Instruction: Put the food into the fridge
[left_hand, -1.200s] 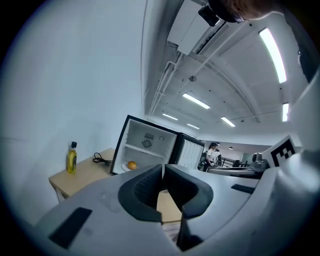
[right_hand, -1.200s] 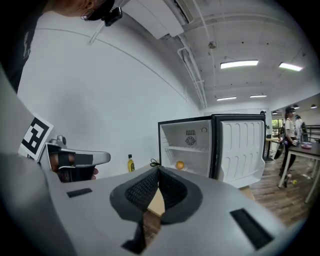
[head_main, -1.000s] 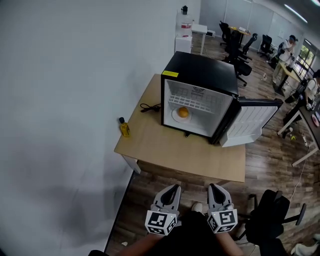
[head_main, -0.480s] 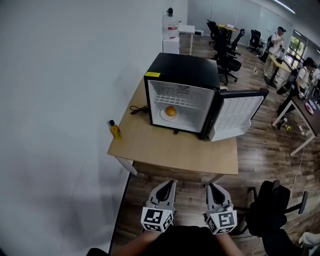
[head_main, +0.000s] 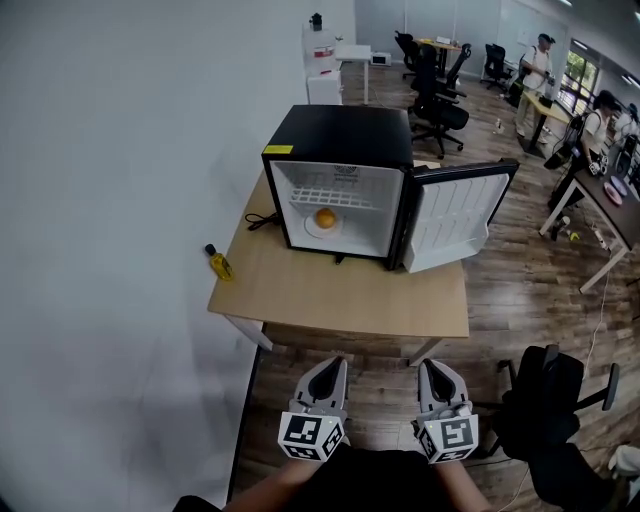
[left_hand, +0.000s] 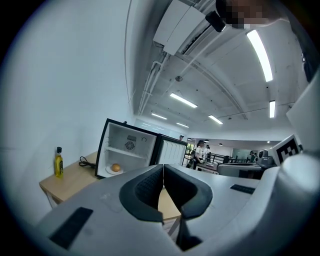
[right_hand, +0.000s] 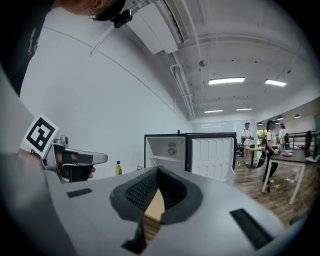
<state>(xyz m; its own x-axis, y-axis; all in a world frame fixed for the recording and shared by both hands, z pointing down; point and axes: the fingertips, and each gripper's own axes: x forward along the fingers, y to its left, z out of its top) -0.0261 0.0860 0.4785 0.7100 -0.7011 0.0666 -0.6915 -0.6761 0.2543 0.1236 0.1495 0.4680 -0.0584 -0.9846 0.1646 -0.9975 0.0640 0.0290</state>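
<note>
Orange fruit (head_main: 325, 217) in fridge (head_main: 340, 130), far from closed left gripper (head_main: 335, 363), right gripper (head_main: 428, 366)

The fridge (head_main: 340, 130) is black outside and white within, the fruit (head_main: 325, 217) orange and its plate (head_main: 308, 229) white. The table (head_main: 340, 295) is pale wood, the bottle (head_main: 219, 265) yellow with a black cap, the floor (head_main: 520, 290) brown planks. The left gripper (head_main: 335, 363) and right gripper (head_main: 432, 365) are grey, each cube (head_main: 311, 436) patterned with black-and-white squares.

left tongs (head_main: 334, 364): closed, empty | right tongs (head_main: 429, 366): closed, empty | side by side
</note>
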